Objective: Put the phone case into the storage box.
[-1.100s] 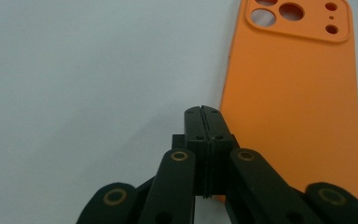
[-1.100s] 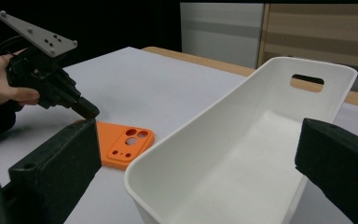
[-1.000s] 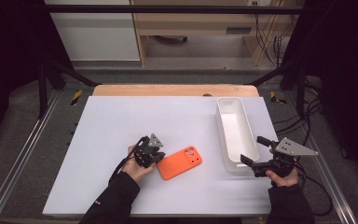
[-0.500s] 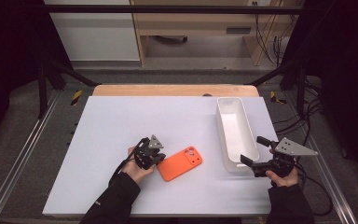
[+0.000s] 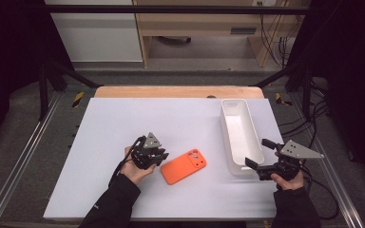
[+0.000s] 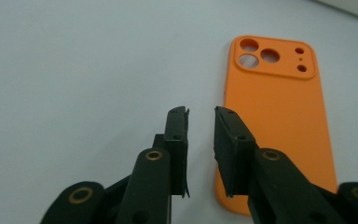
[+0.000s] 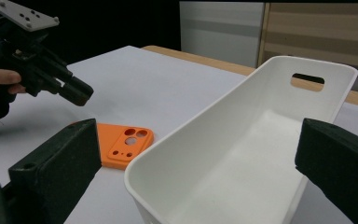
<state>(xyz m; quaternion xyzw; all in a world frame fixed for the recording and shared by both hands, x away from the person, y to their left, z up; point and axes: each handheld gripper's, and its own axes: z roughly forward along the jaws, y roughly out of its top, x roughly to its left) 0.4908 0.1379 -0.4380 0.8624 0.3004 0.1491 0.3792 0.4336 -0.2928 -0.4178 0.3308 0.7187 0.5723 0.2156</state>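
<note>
I see the case [image 5: 184, 166], orange, lying flat on the white table [image 5: 123, 118], back face up with its camera cut-outs toward the bin [image 5: 240, 137]. The bin, white, long and narrow, stands to the right of the case and apart from it; in the right gripper view its inside [image 7: 242, 163] is bare white, nothing in it, with a handle slot in the far end wall. My left gripper [image 5: 160, 156] sits just left of the case, low over the table. In the left gripper view its jaws have just been opening and now stand a narrow gap apart, with only bare table between the pads; the case [image 6: 275, 116] lies just beside the right-hand jaw, not gripped. My right gripper [image 5: 256, 155] rests at the bin's near end, its jaws wide, one on either side of the bin's near corner, and I cannot tell whether either touches the wall.
</note>
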